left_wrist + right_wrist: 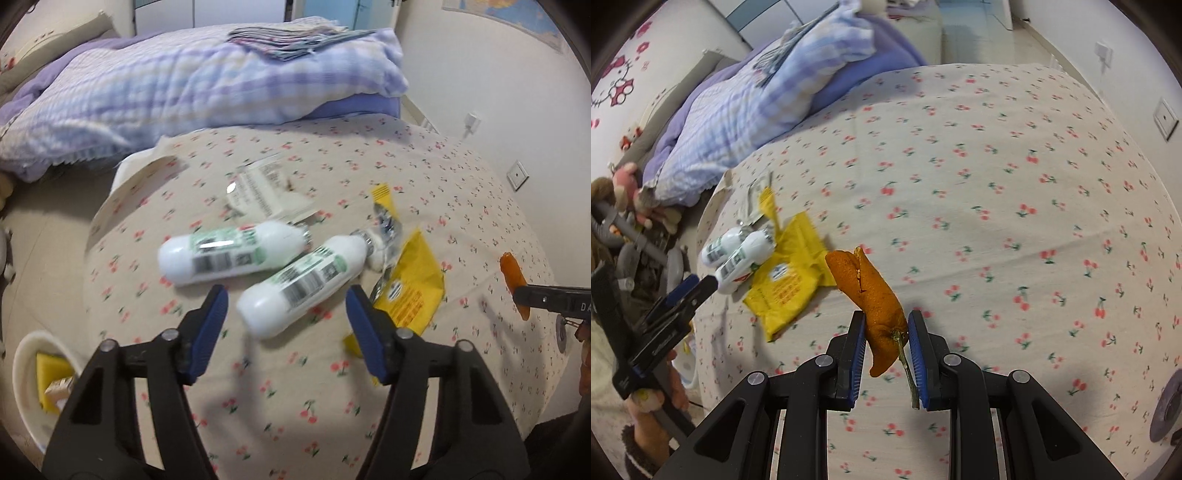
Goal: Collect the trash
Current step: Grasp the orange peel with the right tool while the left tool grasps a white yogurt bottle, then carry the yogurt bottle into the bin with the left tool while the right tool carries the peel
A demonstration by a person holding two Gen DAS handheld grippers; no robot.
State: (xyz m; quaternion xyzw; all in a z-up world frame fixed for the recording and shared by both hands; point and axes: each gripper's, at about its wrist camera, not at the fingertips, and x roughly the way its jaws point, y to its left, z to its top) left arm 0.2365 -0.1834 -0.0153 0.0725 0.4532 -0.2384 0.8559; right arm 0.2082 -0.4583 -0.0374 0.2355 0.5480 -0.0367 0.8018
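Right gripper (886, 354) fingers pinch an orange peel (870, 291); left gripper (286, 317) fingers spread wide above a white bottle (295, 286).

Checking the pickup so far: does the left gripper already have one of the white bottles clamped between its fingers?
No. The left gripper is open, its blue pads either side of the nearer white bottle, not closed on it.

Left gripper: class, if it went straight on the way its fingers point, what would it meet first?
Most likely the nearer white bottle, which lies on the bedsheet between and just beyond the open left gripper. Depth is blurred, so contact is not certain. A second bottle lies behind, to the left.
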